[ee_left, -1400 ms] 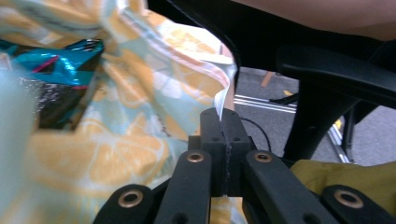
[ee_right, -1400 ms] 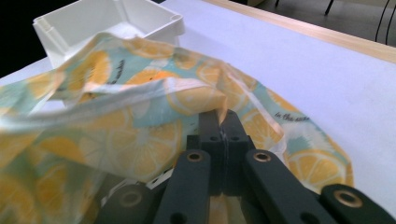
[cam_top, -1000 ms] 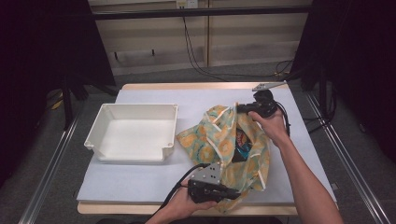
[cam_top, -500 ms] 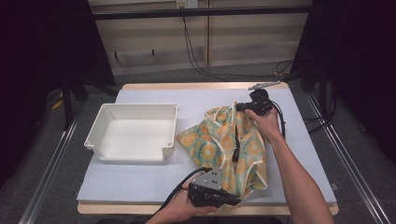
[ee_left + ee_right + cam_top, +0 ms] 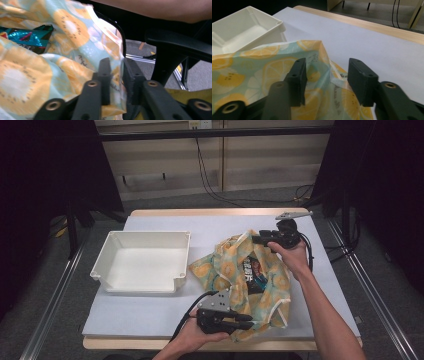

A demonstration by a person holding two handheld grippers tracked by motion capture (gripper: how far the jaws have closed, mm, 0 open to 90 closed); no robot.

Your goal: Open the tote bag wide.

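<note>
White plastic, rectangular and open-topped, the tray is seen at nine o'clock on the lilac-covered desk. Just beside it, toward three o'clock, a crumpled cloth bag printed with yellow lemon slices on pale green is spread over the desk's middle and reaches its six o'clock edge. A dark, shiny snack packet with blue and red print is seen in the bag's open mouth. At six o'clock the left claw is held low, and in the left gripper view its jaws are closed on a fold of the bag's hem. At two o'clock the right claw is held at the bag's far edge; in the right gripper view its jaws stand apart, with the bag's rim lying between them, untouched by either pad.
</note>
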